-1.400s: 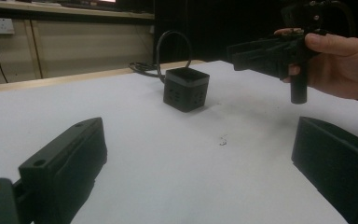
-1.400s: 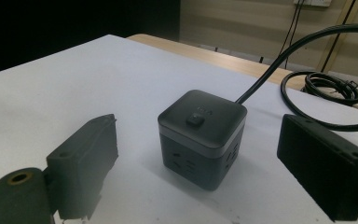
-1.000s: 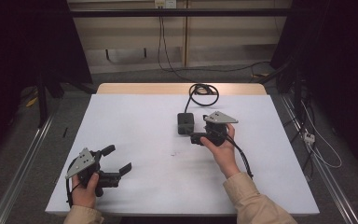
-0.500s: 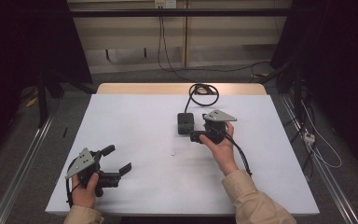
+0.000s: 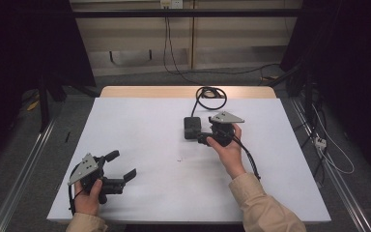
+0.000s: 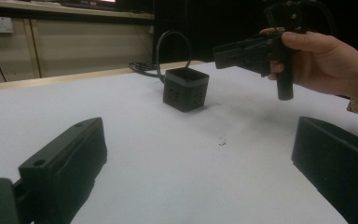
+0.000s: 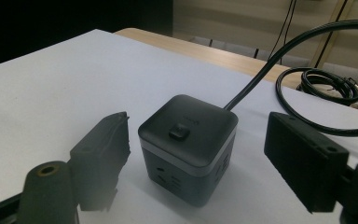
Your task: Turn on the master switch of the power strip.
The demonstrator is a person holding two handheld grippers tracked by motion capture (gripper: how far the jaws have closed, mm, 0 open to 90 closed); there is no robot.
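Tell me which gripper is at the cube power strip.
The right gripper: its open jaws flank the black cube power strip without touching it. The left gripper sits open near the table's front-left edge.

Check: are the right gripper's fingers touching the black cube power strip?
Apart. In the right gripper view, the open right gripper straddles the black cube power strip, with white table visible between each finger and the cube's sides.

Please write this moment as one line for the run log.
left gripper: open, low over table, near left | right gripper: open, jaws either side of black power cube, not touching | cube's cable: coiled at far edge
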